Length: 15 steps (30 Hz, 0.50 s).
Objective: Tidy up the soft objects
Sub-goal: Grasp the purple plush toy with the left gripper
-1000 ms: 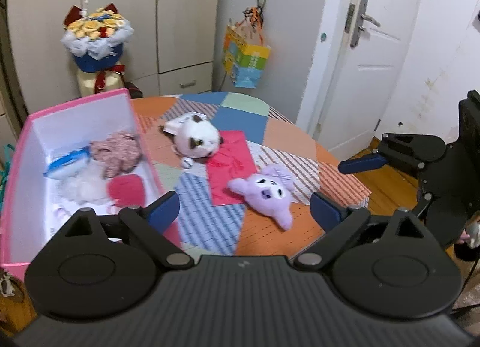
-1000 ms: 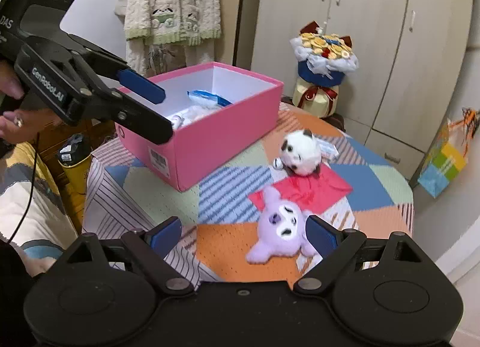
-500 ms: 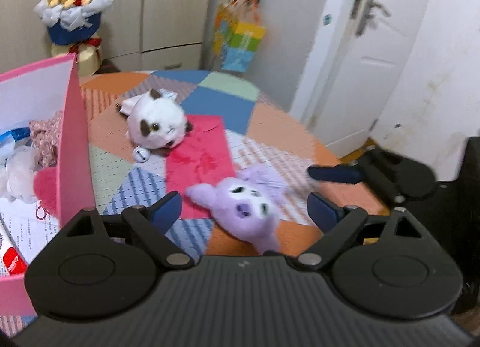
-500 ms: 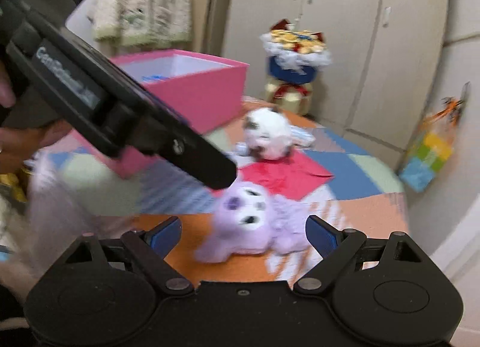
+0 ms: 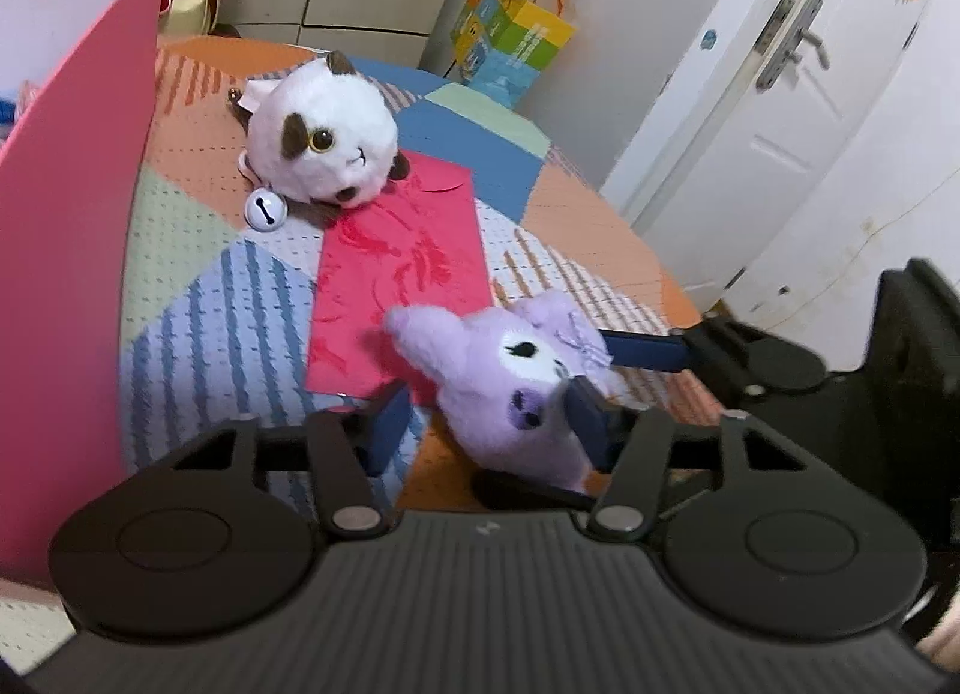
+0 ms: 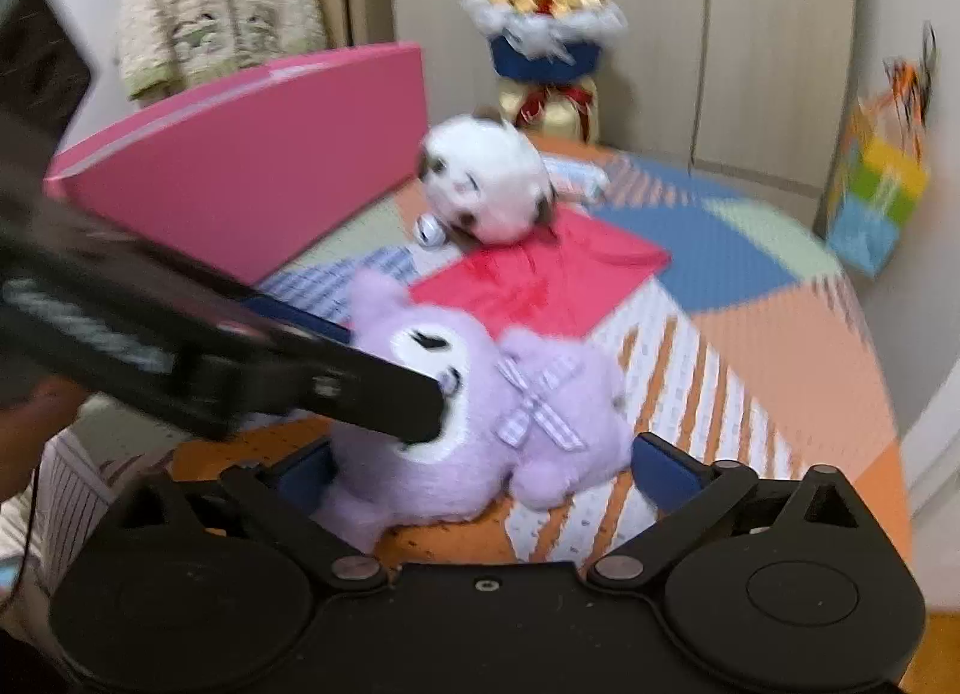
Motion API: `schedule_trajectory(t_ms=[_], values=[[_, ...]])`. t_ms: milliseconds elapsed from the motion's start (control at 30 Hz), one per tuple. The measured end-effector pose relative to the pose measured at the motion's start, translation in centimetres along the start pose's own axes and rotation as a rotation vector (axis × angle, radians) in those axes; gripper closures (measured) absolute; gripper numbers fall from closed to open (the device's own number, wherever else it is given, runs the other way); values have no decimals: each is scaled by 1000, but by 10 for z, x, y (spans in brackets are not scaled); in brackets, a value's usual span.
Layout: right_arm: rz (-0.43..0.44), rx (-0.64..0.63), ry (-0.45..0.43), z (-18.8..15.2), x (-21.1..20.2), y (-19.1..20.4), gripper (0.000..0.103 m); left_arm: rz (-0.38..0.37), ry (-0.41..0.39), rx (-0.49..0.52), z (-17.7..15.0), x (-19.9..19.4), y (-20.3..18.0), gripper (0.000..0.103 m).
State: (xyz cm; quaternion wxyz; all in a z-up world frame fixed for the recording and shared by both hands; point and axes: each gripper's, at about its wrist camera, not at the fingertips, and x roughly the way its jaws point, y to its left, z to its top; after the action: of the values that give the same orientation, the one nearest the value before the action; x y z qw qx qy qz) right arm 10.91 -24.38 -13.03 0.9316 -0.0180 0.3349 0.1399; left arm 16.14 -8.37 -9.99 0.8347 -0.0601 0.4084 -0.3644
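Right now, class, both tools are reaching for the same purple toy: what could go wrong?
1. The left tool and right tool both straddle the purple plush, so they may collide or tug it apart.
2. Dragging it could shift the red envelope beside it.

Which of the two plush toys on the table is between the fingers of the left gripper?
The purple plush, between the left gripper pads. The white-and-brown plush lies farther away, untouched.
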Motion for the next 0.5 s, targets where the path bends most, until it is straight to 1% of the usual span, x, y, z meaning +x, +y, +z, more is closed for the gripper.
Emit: schedule_trajectory(t_ms=[33,67,133,200,267,400,500], values=[[0,2,-12,-2,0,1,0,-15,-6,-9,-1,-1,0,62],[-4,-2,-14,-2,0,2,0,-25,-10,-13,-3,-1,0,63],[-6,5,-25,-3,-1,4,0,-12,-33,6,-7,-3,-5,65],[-19,7,-47,-7,-1,6,2,3,-60,23,-12,-5,-10,66],[-30,-3,-79,-10,-5,9,9,21,-87,38,-18,-9,-15,67],[-40,28,-112,-18,-11,14,13,27,-126,65,-28,-18,-20,66],[-54,30,-130,-22,-16,23,14,15,-134,48,-35,-26,-18,66]])
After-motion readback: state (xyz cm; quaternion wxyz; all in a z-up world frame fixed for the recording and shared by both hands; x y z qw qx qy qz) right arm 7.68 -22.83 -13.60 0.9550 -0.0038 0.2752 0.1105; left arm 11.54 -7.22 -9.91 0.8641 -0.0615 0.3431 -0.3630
